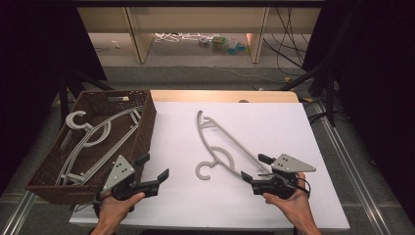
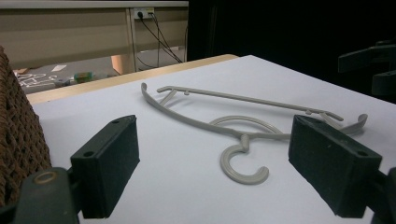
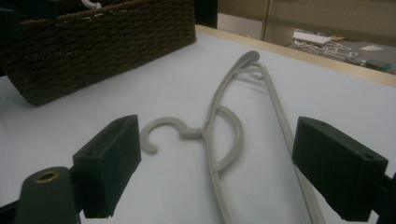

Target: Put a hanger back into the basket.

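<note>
Near the tabletop's front edge, both tongs sit spread wide and empty: left gripper (image 1: 154, 179) by the wicker basket (image 1: 142, 134), right gripper (image 1: 253, 168) just beside the hanger (image 1: 221, 143). That grey plastic hanger lies flat mid-table. Looks light, stiff, bit slippery; I'd pinch the straight bar, not the hook.

This looks like a lab or test room set up for recording. Black curtains (image 1: 29, 49) close in both sides, and a white sheet (image 1: 274, 127) covers the table (image 1: 220, 95). Loose cables (image 1: 286, 44) trail over the carpeted floor (image 1: 195, 73) beyond, past plain wooden shelving (image 1: 137, 34) with what may be small toys (image 1: 222, 44) beneath.
</note>
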Available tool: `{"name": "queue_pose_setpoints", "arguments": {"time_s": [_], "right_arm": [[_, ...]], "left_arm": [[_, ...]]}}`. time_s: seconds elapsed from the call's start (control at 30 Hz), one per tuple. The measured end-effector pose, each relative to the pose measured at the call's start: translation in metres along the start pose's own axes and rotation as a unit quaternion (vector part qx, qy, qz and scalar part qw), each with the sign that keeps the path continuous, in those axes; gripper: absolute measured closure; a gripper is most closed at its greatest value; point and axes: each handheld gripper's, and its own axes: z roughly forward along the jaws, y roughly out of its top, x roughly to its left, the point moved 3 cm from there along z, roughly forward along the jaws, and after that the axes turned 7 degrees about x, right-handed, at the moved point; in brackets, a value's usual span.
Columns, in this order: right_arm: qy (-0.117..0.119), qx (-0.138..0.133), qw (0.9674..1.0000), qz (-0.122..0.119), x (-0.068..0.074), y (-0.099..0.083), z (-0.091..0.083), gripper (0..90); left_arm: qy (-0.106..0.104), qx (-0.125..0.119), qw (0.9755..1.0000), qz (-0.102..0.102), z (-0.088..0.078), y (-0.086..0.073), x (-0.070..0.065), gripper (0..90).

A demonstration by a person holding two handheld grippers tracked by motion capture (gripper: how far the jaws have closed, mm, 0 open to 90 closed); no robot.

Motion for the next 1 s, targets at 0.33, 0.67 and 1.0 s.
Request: {"name": "queue_pose_setpoints", "arguments": {"time_s": [0.33, 0.67, 1.0], "right_arm": [[0.012, 0.084, 0.9954, -0.045, 0.005, 0.000, 0.014, 21.1], [0.020, 0.229, 0.9669, -0.111, -0.004, -0.002, 0.044, 36.9], [0.036, 0.314, 0.9429, -0.104, -0.013, -0.005, 0.073, 50.9]], "left_arm": [[-0.003, 0.010, 0.9998, 0.019, 0.001, -0.005, -0.003, 16.1], [-0.006, 0.022, 0.9995, 0.024, 0.006, -0.008, -0.003, 16.2], [-0.011, 0.034, 0.9988, 0.034, 0.008, -0.011, -0.004, 16.3]]}}
